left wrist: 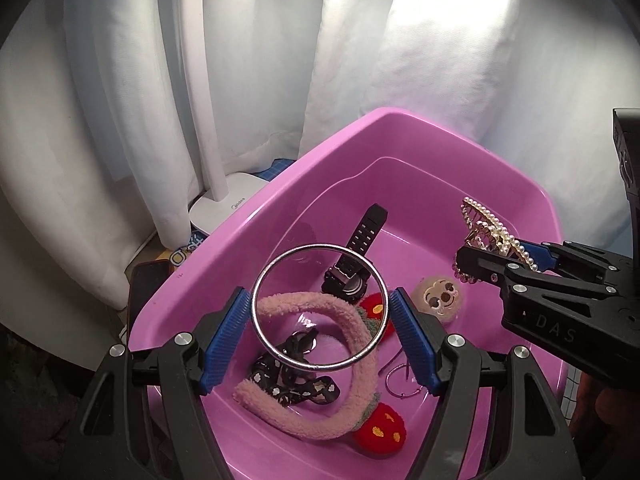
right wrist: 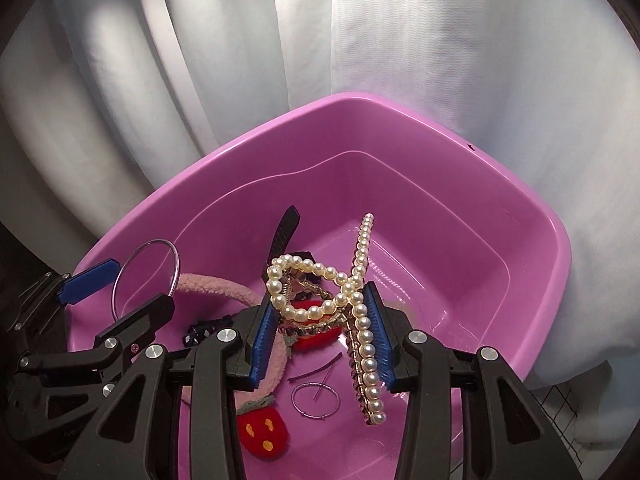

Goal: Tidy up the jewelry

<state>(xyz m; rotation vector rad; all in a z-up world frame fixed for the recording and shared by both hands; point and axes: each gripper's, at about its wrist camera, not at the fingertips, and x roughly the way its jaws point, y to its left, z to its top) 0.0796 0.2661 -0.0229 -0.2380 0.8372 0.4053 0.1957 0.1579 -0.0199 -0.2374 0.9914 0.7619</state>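
Observation:
A pink plastic basin (left wrist: 400,128) holds jewelry. My left gripper (left wrist: 320,312) is shut on a silver bangle (left wrist: 280,360) and holds it above the basin; it also shows in the right wrist view (right wrist: 144,276). My right gripper (right wrist: 324,320) is shut on a pearl hair claw (right wrist: 362,312) above the basin's right side; the claw shows in the left wrist view (left wrist: 488,236). In the basin lie a black watch (left wrist: 356,256), a pink fuzzy headband with red strawberries (left wrist: 360,384), a black floral hair tie (left wrist: 296,384), a thin hoop earring (right wrist: 316,402) and a round plush clip (left wrist: 438,300).
A white lamp base (left wrist: 224,204) stands behind the basin's left side, before white curtains (left wrist: 120,120). A dark phone-like object (left wrist: 146,284) lies left of the basin. A grid-patterned cloth (right wrist: 560,408) shows at the right.

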